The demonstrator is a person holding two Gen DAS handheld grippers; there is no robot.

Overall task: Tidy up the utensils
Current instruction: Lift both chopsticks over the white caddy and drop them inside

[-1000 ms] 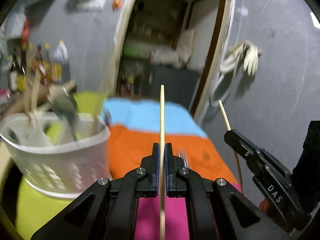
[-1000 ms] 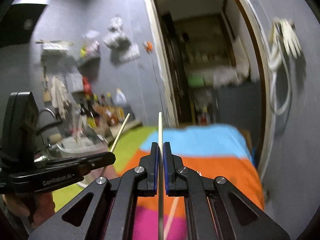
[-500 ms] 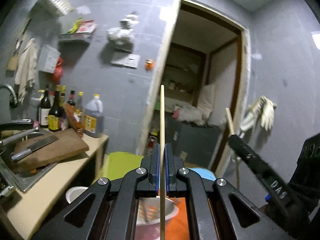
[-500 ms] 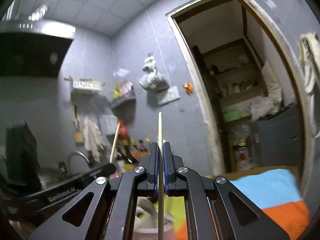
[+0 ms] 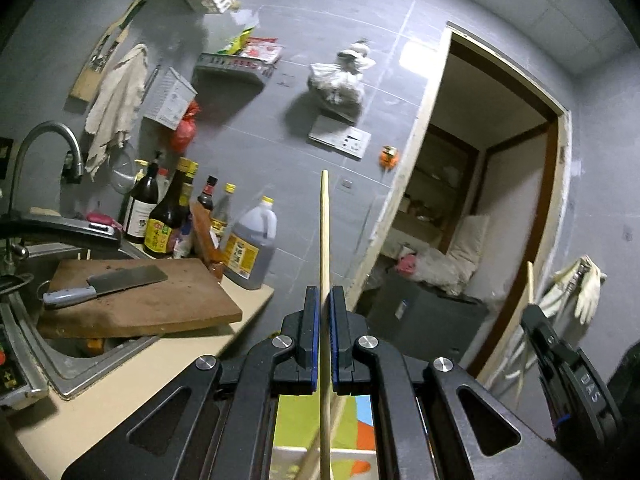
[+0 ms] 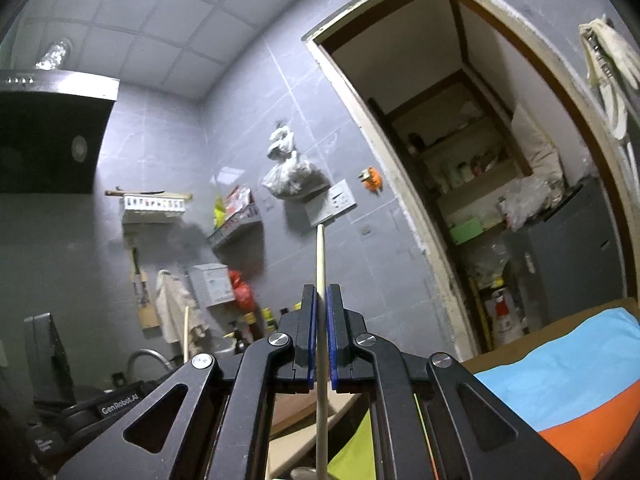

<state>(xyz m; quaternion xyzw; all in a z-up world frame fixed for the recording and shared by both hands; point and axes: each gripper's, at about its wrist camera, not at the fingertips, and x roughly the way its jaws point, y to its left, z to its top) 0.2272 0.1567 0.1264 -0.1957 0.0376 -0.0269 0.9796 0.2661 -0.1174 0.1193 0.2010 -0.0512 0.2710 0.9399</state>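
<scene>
Left gripper [image 5: 325, 300] is clenched on a chopstick [image 5: 324, 240]; right gripper [image 6: 319, 300] is clenched on a second chopstick [image 6: 320, 264]. Each stick runs lengthwise between the pads, projecting well past the fingertips and back under the gripper body. Both grippers point roughly level toward the wall, above the surface [image 5: 120, 380]. To deposit well, keep both grips firm, tilt the tips downward and lower each stick endwise into the container, likely below frame; release only once seated.

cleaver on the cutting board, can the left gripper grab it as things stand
Probably not: the left gripper is shut on a chopstick, so its jaws are occupied. The cleaver itself lies uncovered.
</scene>
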